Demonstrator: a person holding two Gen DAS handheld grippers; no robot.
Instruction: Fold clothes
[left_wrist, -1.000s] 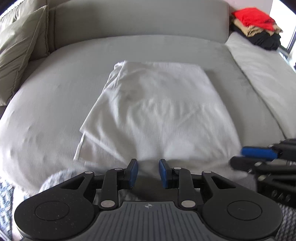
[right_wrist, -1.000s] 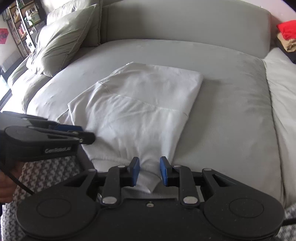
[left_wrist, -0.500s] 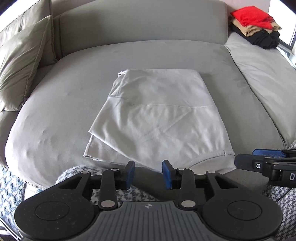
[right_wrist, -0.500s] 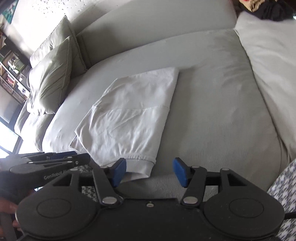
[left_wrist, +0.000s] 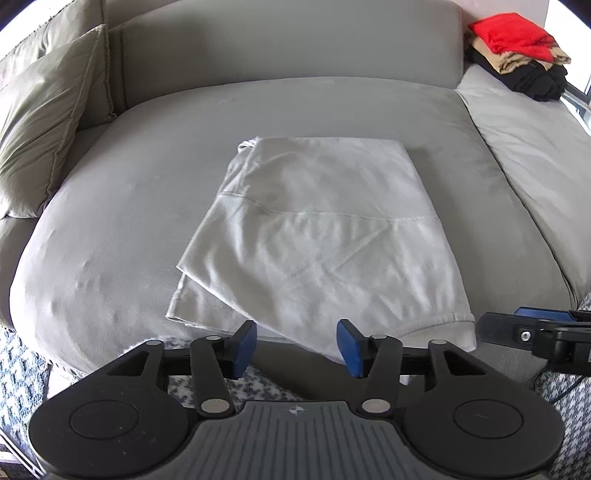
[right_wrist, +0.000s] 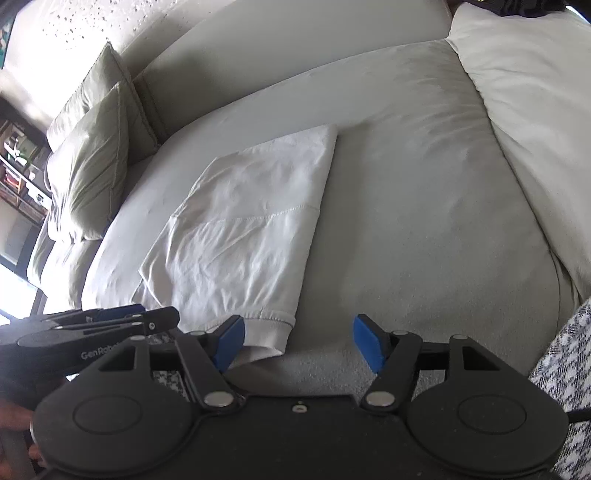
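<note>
Shirt (left_wrist: 314, 236) lies folded lengthwise on the sofa (left_wrist: 122, 221), hem just ahead of both grippers. Your left gripper (left_wrist: 297, 345) and right gripper (right_wrist: 299, 341) are released, jaws spread, holding nothing. Next, probably pinch the two hem corners and fold them toward the far edge.

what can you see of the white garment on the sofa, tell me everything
The white garment is thin, lightly creased cloth, folded into a long rectangle. It lies flat on the grey sofa seat. A stitched seam crosses its middle, a lower layer peeks out along one side, and a ribbed band finishes the near end, which reaches the seat's front edge. Both open grippers, left gripper and right gripper, sit at that end, neither gripping it.
</note>
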